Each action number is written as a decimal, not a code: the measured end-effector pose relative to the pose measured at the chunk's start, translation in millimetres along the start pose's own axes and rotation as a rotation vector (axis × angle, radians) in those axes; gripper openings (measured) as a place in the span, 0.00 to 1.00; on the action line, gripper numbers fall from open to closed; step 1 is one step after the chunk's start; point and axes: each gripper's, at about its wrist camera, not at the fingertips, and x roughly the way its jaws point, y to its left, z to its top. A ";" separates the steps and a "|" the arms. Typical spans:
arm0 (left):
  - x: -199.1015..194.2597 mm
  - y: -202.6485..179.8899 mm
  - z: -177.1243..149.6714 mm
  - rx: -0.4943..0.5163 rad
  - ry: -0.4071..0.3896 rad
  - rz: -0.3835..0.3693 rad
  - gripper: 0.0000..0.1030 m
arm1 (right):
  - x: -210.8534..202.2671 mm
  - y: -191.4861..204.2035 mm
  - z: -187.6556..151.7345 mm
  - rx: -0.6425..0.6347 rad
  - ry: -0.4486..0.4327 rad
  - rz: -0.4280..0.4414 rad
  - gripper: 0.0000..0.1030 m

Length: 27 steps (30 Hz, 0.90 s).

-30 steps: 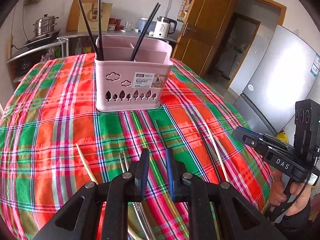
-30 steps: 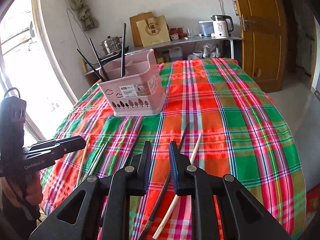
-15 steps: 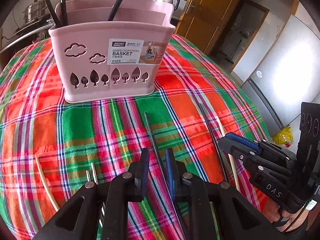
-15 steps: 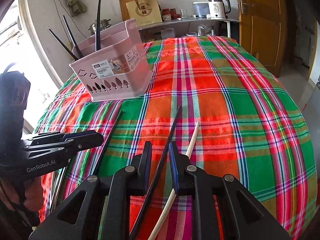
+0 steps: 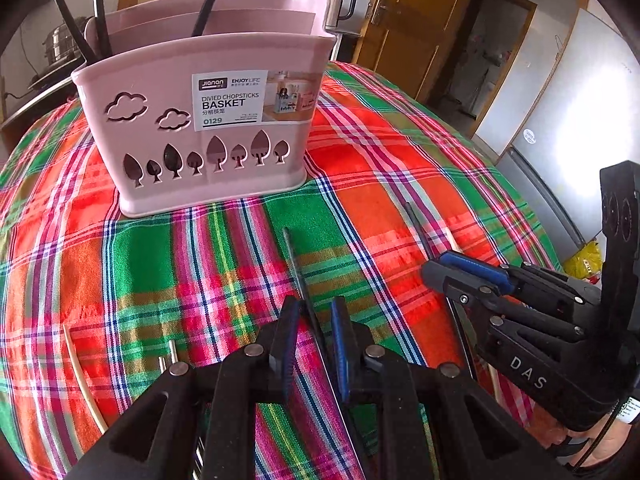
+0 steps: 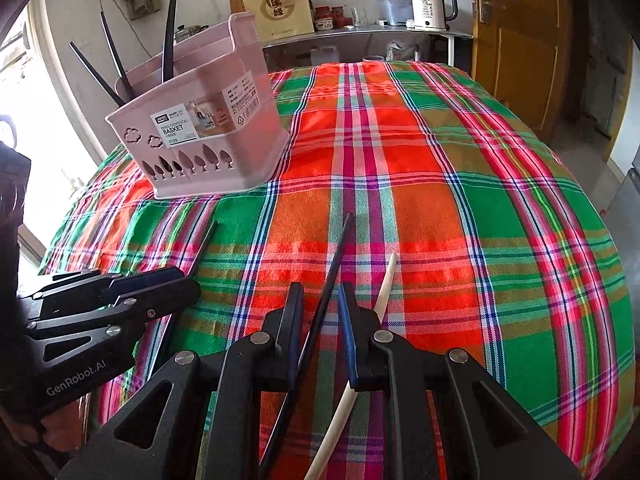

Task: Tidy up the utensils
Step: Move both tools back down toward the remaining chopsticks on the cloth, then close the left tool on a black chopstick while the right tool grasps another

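Observation:
A pink divided basket (image 5: pixel 208 128) (image 6: pixel 208 136) stands on the plaid tablecloth and holds three black chopsticks (image 5: pixel 102 12). A loose black chopstick (image 5: pixel 294 260) runs between the fingers of my left gripper (image 5: pixel 314 320), whose jaws stand narrowly apart without pressing it. In the right wrist view another black chopstick (image 6: pixel 338 256) passes between the fingers of my right gripper (image 6: pixel 320 304), which is likewise narrowly open around it. A cream chopstick (image 6: pixel 386 284) lies just right of that gripper's right finger. Each gripper shows in the other's view: right gripper (image 5: pixel 440 274), left gripper (image 6: pixel 188 282).
More utensils lie on the cloth: a cream chopstick (image 5: pixel 80 368) and metal chopstick tips (image 5: pixel 168 356) at the left. Behind the table a shelf (image 6: pixel 360 32) carries a kettle (image 6: pixel 432 4). A wooden door (image 5: pixel 416 24) and grey fridge (image 5: pixel 560 128) stand to the right.
Both grippers came down and forward toward the cloth, so the basket looms larger. Each now straddles a black chopstick. Jaw gaps look unchanged.

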 end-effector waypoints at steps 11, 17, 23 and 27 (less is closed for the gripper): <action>-2.3 9.0 5.8 -0.050 0.019 -0.003 0.07 | -4.8 -0.7 2.0 0.020 -0.007 0.027 0.06; -24.2 18.0 11.0 -0.075 -0.018 -0.039 0.07 | -21.6 2.8 8.5 0.024 -0.045 0.068 0.06; -71.1 22.0 21.1 -0.064 -0.103 -0.068 0.06 | -51.4 11.2 21.5 0.015 -0.116 0.109 0.05; -102.4 23.5 30.5 -0.053 -0.163 -0.074 0.05 | -74.9 16.0 31.5 0.005 -0.177 0.127 0.05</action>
